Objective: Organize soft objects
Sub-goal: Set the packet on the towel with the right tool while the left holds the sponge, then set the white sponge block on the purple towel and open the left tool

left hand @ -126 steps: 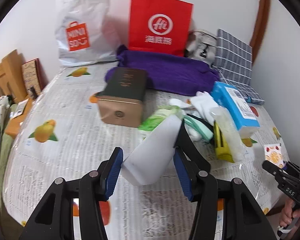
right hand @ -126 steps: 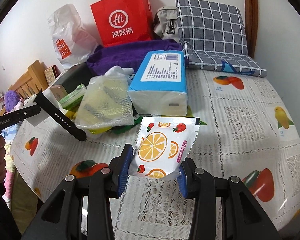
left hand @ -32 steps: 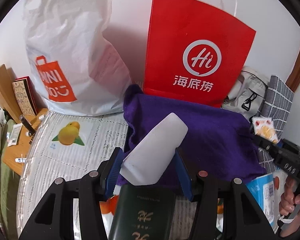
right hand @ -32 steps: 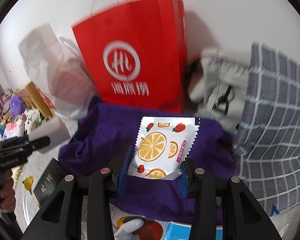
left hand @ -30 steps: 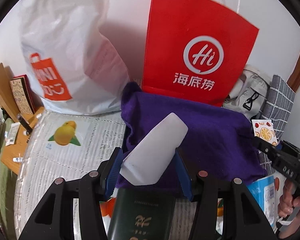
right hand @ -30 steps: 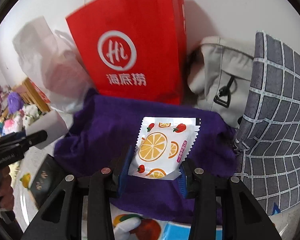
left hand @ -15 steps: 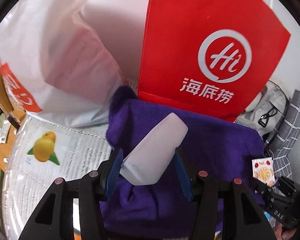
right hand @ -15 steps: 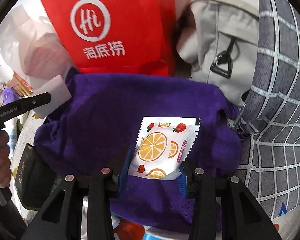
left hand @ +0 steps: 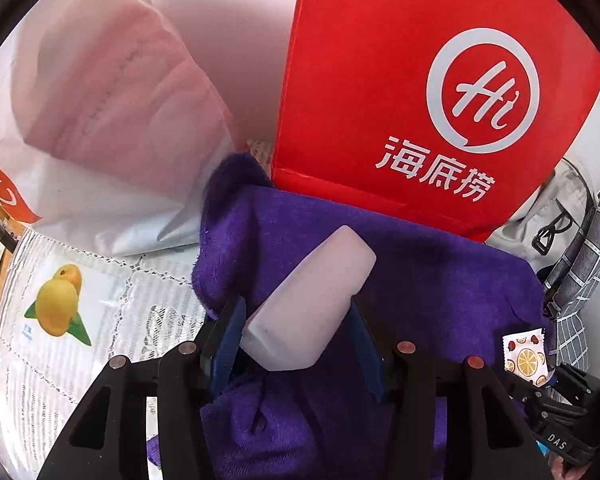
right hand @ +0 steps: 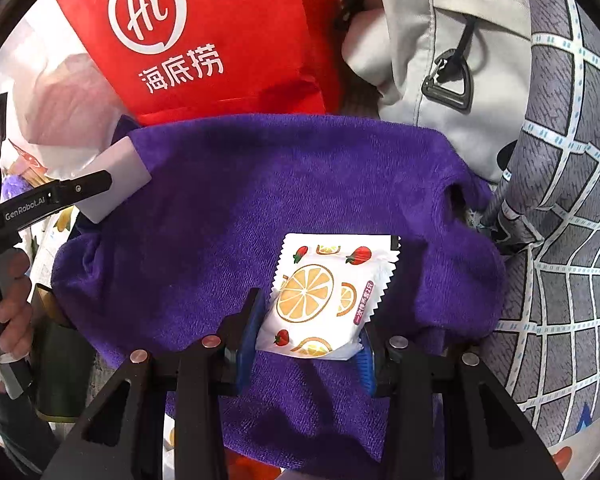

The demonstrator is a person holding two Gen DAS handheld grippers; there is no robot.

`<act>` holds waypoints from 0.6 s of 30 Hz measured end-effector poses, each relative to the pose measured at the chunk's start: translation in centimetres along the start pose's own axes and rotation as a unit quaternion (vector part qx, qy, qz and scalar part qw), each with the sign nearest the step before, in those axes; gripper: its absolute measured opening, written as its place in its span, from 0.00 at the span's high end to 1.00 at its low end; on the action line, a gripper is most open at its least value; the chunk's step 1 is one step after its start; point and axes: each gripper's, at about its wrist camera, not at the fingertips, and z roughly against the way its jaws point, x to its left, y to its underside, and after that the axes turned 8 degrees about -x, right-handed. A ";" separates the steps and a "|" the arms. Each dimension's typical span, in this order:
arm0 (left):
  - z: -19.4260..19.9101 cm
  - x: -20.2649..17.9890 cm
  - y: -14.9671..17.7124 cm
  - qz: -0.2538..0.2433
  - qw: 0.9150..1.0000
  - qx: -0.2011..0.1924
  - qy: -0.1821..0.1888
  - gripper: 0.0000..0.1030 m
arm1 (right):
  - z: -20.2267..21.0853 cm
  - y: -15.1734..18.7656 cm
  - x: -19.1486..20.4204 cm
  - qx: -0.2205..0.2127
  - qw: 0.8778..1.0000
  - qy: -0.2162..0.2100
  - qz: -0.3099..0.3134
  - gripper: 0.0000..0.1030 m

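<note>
Purple towel (left hand: 440, 280) now filling the lower half of both views, looming far larger than a second ago, with the dark box from the earlier left view gone under the frame edge. Left gripper (left hand: 296, 338) clamping the white pack (left hand: 308, 300) between its blue pads, holding it tilted up and to the right, hovering over the towel's left part. Right gripper (right hand: 308, 346) gripping the orange-print sachet (right hand: 328, 300) by its lower sides, hanging just above the towel's middle; whether touching the cloth, cannot tell. Red bag (left hand: 440, 92) standing right behind the towel, crowding much closer than before. White plastic bag (left hand: 100, 120) leaning to the left of it, grey bag (right hand: 440, 40) and checked cushion (right hand: 560, 200) sitting to the right, cushion edge pressing against the towel. Fruit-print tablecloth (left hand: 60, 312) showing only at the lower left now
</note>
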 end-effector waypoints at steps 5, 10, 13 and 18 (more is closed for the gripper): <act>-0.4 0.1 0.1 0.003 1.000 0.007 -0.001 0.50 | -0.6 0.2 0.6 0.008 1.000 -0.001 0.004 0.58; -0.5 0.4 0.1 0.006 1.000 0.014 0.002 0.47 | -0.7 0.4 0.8 0.004 1.000 -0.014 0.002 0.45; -0.6 0.1 0.0 0.005 1.000 0.022 0.006 0.38 | -0.4 -0.2 0.5 0.000 1.000 -0.020 0.000 0.26; 0.2 -0.3 -0.1 -0.007 1.000 0.010 0.004 0.27 | 0.7 -1.0 0.3 -0.029 1.000 -0.009 -0.007 0.23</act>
